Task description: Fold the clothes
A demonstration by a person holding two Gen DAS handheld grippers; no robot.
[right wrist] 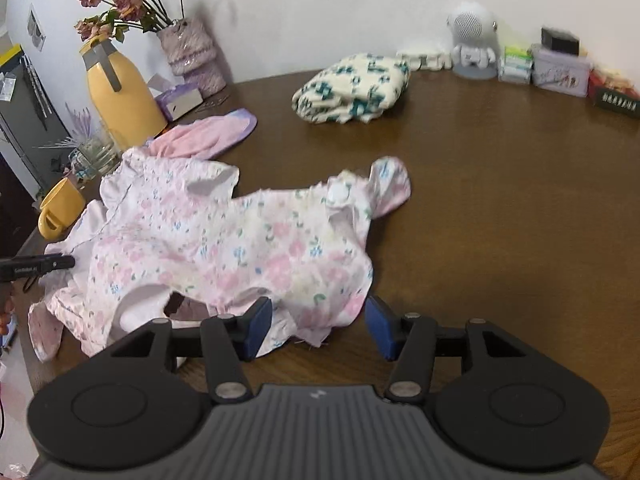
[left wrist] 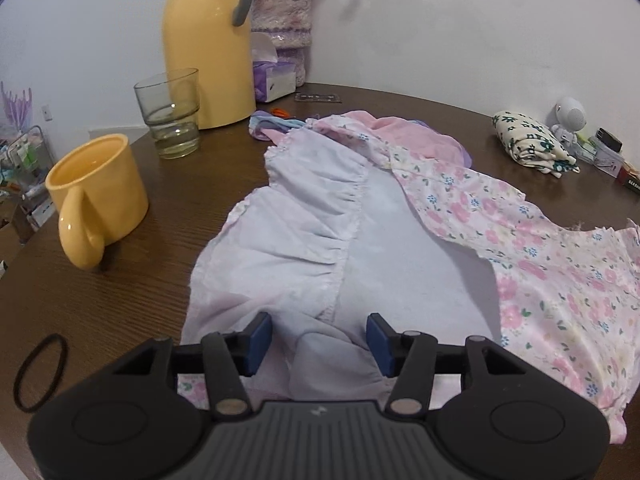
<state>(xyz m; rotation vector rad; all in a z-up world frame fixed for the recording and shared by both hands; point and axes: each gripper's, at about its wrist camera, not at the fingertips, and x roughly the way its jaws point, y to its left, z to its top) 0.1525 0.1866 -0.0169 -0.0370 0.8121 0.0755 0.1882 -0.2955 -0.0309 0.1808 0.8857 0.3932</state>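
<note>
Up close in the left wrist view, the left gripper (left wrist: pixel 319 344) hangs with jaws apart over the floral dress (left wrist: pixel 400 240) on the table (left wrist: pixel 120 300), beside a yellow mug (left wrist: pixel 96 200). Seen from the right wrist, the right gripper (right wrist: pixel 319 328) stands open at the dress's (right wrist: pixel 224 248) near hem; a folded garment (right wrist: pixel 352 88) lies toward the far edge.

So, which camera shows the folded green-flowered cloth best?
The right wrist view: the green-flowered cloth lies there large and whole on the bare table. In the left wrist view it sits small, near the right edge.
</note>
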